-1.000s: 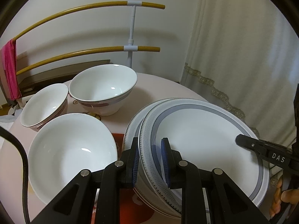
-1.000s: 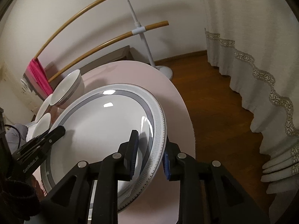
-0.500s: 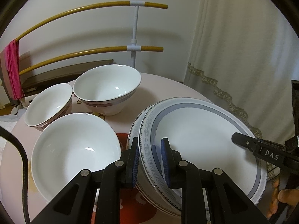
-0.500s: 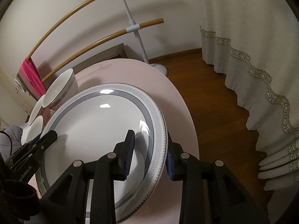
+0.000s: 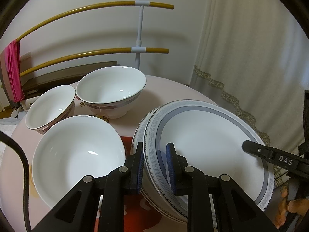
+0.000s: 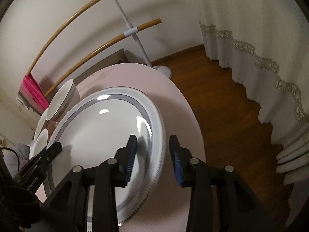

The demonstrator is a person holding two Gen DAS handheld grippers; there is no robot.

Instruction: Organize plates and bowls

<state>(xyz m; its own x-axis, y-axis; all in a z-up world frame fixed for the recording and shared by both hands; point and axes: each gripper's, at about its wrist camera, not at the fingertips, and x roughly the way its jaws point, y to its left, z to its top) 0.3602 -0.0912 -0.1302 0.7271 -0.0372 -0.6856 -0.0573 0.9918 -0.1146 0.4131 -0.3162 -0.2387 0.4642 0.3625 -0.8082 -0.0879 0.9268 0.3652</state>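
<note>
Lower plates (image 5: 137, 135): only rim slivers visible beneath top plate (image 5: 208, 147); count unclear. Plate rim at right gripper (image 6: 152, 154): motion-blurred. Hand (image 5: 289, 208): cut off by frame edge.

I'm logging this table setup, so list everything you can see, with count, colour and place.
plates: two stacked, white with grey patterned rims, table's right side
bowls: three, white, left of the plates
table: one, pale pink, round
rail stand: one, white post with two yellow bars, behind the table
cloth: one, pink, hung on the rails' left end
curtain: cream with lace trim, right
floor: brown wood
left tongs: black, blue pads, clamped on the top plate's rim
right tongs: black, blue pads, opening around the opposite rim
</note>
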